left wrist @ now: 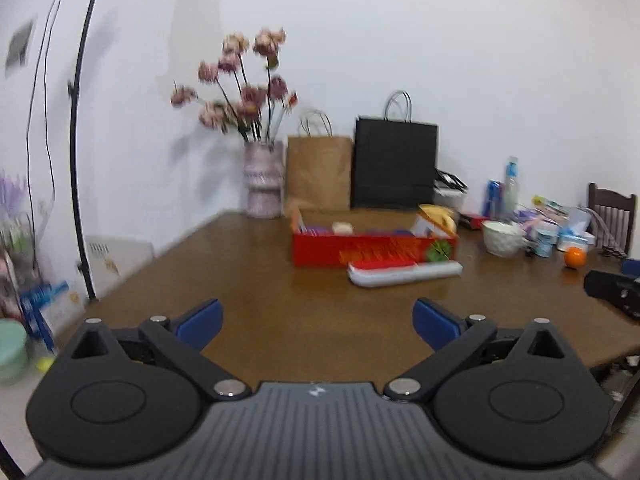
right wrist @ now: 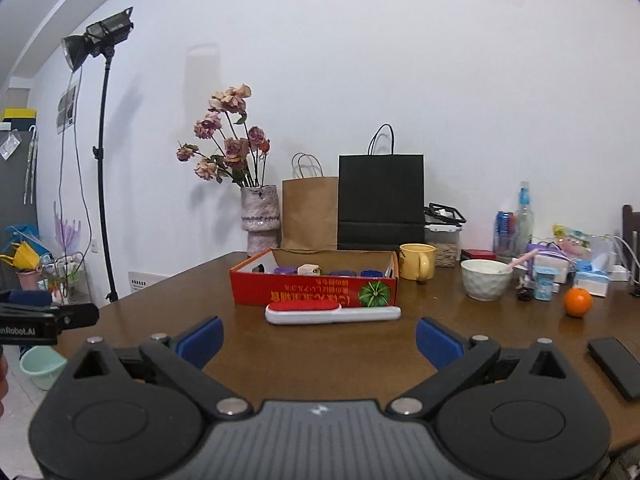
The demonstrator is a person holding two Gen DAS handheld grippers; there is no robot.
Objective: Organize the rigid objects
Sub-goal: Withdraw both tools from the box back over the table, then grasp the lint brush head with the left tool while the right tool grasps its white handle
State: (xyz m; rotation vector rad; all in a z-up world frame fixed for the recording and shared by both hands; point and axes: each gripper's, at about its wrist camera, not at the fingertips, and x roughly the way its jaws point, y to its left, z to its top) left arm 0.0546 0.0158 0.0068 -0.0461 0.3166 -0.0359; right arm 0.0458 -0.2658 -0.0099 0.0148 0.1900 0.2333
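While you hold both the left gripper point(left wrist: 318, 322) and right gripper point(right wrist: 319, 340) wide apart and empty, the white-handled red lint brush point(right wrist: 332, 313) lies touching the red cardboard box point(right wrist: 314, 290) front.

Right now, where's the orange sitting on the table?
In the right wrist view the orange sits on the table's right side, right of the white bowl and beyond the black phone.

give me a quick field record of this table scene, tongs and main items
left tongs: open, empty, above table
right tongs: open, empty, above table
table: brown wood
red box: open, small items inside
lint brush: lying flat in front of box
yellow mug: right of box
white bowl: right of mug
orange: near right edge
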